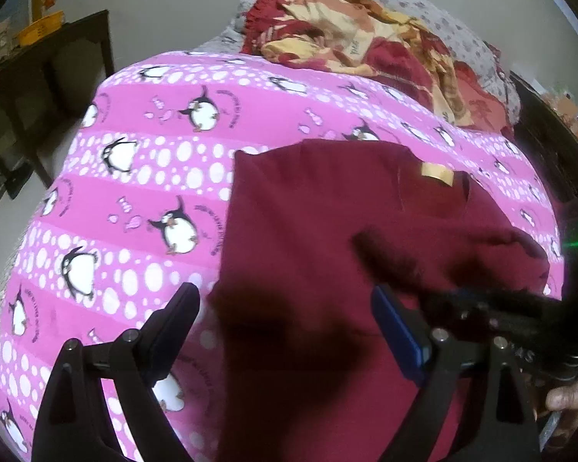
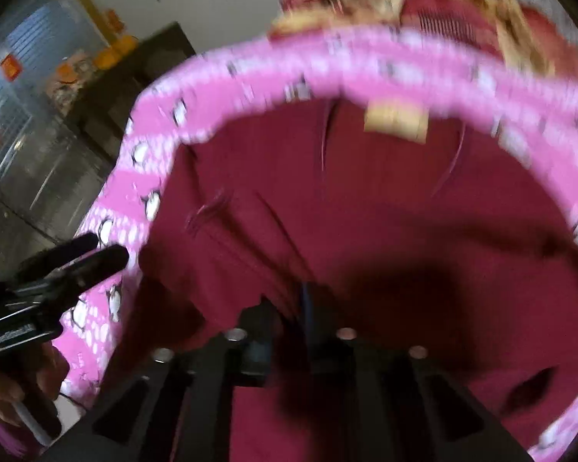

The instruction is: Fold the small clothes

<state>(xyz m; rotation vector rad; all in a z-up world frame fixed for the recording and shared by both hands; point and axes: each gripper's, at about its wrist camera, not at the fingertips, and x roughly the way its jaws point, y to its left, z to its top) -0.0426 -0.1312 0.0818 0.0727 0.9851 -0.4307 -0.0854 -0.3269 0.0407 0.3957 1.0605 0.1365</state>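
Observation:
A maroon garment (image 1: 320, 238) with a tan label (image 1: 437, 174) lies on a pink penguin-print bedsheet (image 1: 142, 177). My left gripper (image 1: 285, 308) is open just above the garment's left side, holding nothing. My right gripper (image 2: 289, 308) is shut on a fold of the maroon garment (image 2: 366, 200) and lifts it; that view is blurred. The right gripper also shows at the right of the left wrist view (image 1: 481, 308). The left gripper appears at the left edge of the right wrist view (image 2: 96, 260). The tan label (image 2: 397, 119) sits near the garment's far edge.
A crumpled red-and-cream blanket (image 1: 366, 38) and a grey patterned pillow (image 1: 462, 27) lie at the far end of the bed. A dark wooden table (image 1: 50, 77) with yellow containers stands to the left. The bed's left edge drops to a pale floor.

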